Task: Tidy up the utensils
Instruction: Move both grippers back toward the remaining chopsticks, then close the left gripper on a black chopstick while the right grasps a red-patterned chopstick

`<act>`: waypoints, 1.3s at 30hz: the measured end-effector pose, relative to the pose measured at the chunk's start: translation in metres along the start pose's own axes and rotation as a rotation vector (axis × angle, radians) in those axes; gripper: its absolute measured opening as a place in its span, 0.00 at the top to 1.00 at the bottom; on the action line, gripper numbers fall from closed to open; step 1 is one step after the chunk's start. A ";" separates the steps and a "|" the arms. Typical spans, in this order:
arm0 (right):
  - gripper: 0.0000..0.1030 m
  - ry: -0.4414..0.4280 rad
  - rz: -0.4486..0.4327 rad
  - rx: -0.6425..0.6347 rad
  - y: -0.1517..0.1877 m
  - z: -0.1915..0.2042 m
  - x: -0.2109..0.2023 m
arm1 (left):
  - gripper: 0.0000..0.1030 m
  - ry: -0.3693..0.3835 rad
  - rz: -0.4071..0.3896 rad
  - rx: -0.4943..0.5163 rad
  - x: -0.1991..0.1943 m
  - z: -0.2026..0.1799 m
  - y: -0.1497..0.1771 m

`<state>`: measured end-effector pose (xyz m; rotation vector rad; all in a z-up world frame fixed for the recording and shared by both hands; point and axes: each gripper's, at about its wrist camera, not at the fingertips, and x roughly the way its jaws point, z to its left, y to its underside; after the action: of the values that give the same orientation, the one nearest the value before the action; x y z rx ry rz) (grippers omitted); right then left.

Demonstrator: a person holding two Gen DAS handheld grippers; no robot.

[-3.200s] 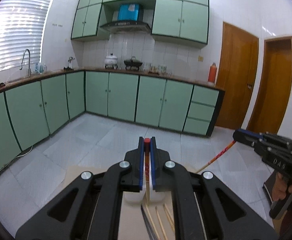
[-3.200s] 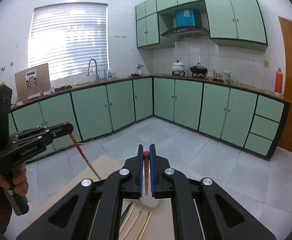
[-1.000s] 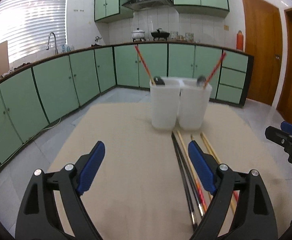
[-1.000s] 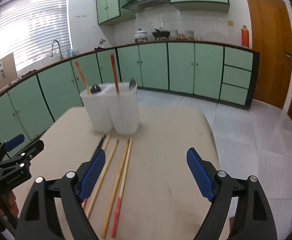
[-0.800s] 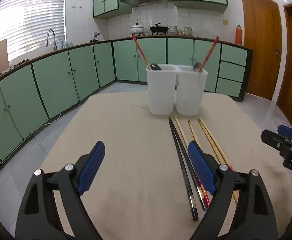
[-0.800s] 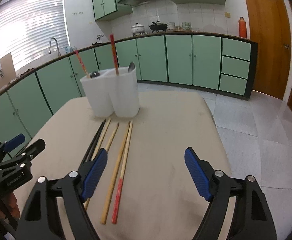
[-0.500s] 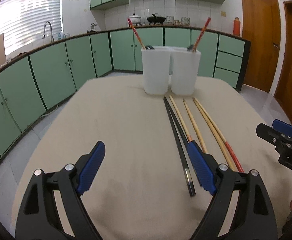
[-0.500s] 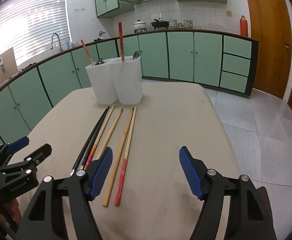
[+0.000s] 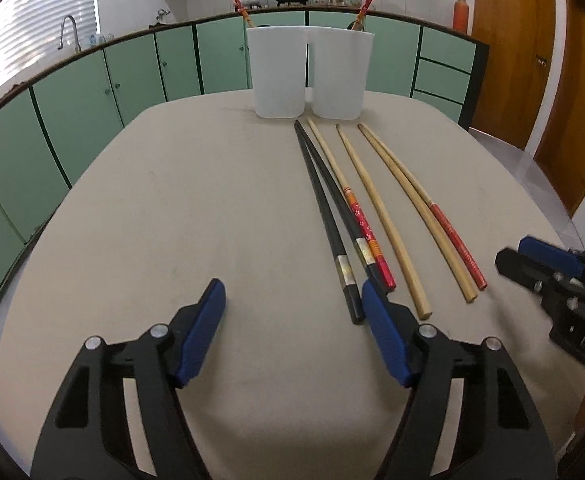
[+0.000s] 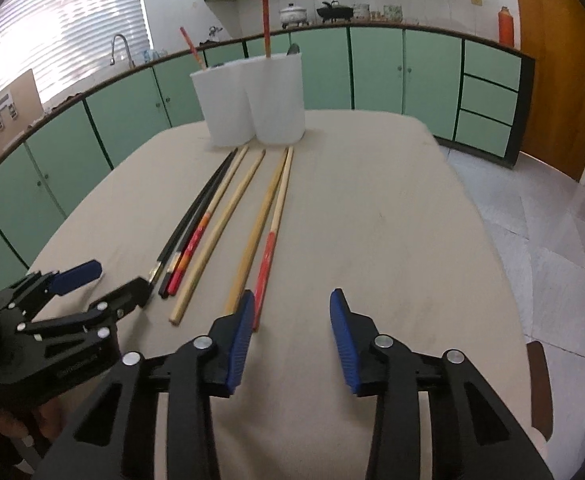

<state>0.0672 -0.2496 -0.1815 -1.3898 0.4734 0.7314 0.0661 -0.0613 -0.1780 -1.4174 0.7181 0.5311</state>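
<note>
Six chopsticks lie loose on the table, fanned out from the foot of the white twin-cup holder (image 9: 309,74): two black chopsticks (image 9: 324,216) nearest its left cup, then a red-patterned chopstick (image 9: 348,196), a plain bamboo chopstick (image 9: 376,204), and on the far side from the black ones a bamboo pair, one of them the red-handled chopstick (image 9: 424,196). One red-ended chopstick already stands in each cup.

My left gripper (image 9: 294,334) hangs spread wide and empty, low over the beige table (image 9: 172,200), its right finger just beside the butt ends of the black pair. My right gripper (image 10: 290,334) is also spread and empty, its left finger close to the red-handled chopstick's (image 10: 266,256) near end.

I judge we are between placements, lining up the next pick. Next I would shift each gripper sideways to straddle a single stick, close on it near the butt end, then lift and tip it into a cup. Neighbouring sticks lie touching, so grabbing two is the risk.
</note>
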 end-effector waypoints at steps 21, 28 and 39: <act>0.77 -0.026 0.038 -0.035 0.006 0.015 0.011 | 0.58 -0.031 0.041 -0.033 0.013 -0.004 -0.012; 0.83 0.005 0.027 -0.067 0.008 0.024 0.012 | 0.57 -0.045 0.040 -0.028 0.013 -0.005 -0.010; 0.93 0.003 0.016 -0.062 0.007 0.025 0.010 | 0.94 -0.017 0.042 0.013 0.013 -0.012 -0.011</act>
<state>0.0666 -0.2230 -0.1896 -1.4463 0.4677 0.7624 0.0812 -0.0758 -0.1796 -1.3868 0.7381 0.5696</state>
